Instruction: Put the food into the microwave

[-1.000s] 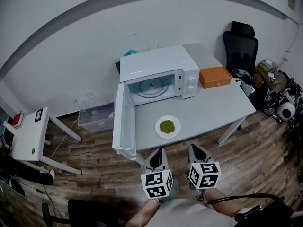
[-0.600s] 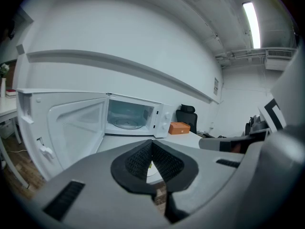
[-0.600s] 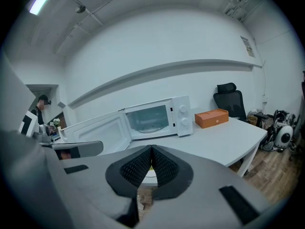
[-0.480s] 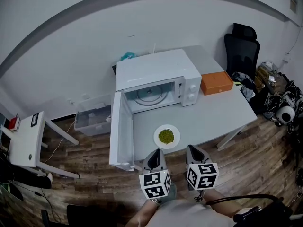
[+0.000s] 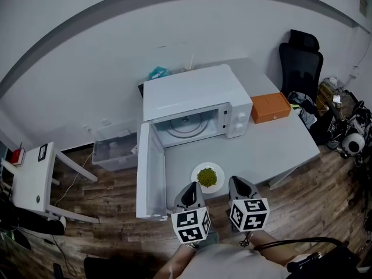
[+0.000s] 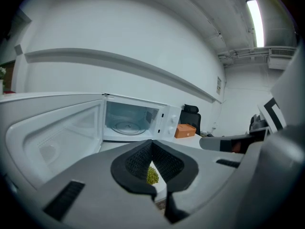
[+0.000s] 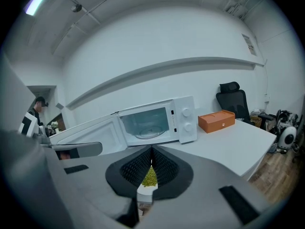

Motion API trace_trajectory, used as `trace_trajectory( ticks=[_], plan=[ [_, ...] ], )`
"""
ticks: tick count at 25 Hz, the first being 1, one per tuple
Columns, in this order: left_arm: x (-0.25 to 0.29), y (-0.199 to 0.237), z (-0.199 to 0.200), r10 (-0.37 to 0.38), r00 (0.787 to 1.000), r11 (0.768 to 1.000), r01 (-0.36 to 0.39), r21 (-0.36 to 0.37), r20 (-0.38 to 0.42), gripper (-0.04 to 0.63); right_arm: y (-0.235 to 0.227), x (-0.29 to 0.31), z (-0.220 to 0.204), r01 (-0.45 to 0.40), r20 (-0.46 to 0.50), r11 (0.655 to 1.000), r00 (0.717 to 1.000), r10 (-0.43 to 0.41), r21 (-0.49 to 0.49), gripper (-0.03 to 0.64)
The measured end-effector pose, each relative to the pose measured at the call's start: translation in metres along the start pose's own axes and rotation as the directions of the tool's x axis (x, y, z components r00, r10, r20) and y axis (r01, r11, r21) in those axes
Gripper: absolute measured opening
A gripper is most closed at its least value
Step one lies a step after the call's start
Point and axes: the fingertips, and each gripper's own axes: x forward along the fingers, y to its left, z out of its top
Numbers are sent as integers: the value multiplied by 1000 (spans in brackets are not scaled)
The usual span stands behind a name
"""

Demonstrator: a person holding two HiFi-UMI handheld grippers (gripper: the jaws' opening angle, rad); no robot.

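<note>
The white microwave (image 5: pixel 187 100) stands at the back of the grey table (image 5: pixel 273 141), its door (image 5: pixel 147 173) swung wide to the left and the glass turntable (image 5: pixel 187 125) bare. A white plate (image 5: pixel 199 171) with a heap of green food (image 5: pixel 207 176) sits on the table's near edge. My left gripper (image 5: pixel 190 187) and right gripper (image 5: pixel 237 181) hover side by side just short of the plate, both shut and holding nothing. The food (image 6: pixel 152 176) shows through the gap below the left gripper's (image 6: pixel 152 142) tips, and the food (image 7: pixel 149 176) likewise below the right gripper's (image 7: pixel 152 148).
An orange box (image 5: pixel 270 107) lies right of the microwave. A black office chair (image 5: pixel 301 57) and clutter stand at the far right. A clear plastic bin (image 5: pixel 114 145) sits on the floor left of the table, and a small white side table (image 5: pixel 32 173) further left.
The view has moved toward the table: the plate and the microwave's open door now lie closer to both grippers. Both grippers stay shut side by side.
</note>
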Motion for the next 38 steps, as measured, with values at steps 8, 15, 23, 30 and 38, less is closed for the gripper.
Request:
trace_trajectory(
  ticks=[8,15,23,30,38],
  plan=[
    [27,17,15,14,1000,1000,-14,-14,10,1,1,33,20,-16,9,1000,1000,16,-9,17],
    [48,35,30,34,999,999,-33,-17,16,1,4,63,33,-36,7,999,999,36,-4,17],
    [68,48,44,35,999,999,-35,-7,21,1,13,93,50,-58,13,998,998,58,-18,17],
    [86,60,48,34,999,999,-34,-19,19,1,16,112,55,-62,3,998,998,62,-27,17],
    [99,66,52,35,999,999,-34,-40,18,1,17,127,59,-64,-6,998,998,64,-27,17]
  ],
)
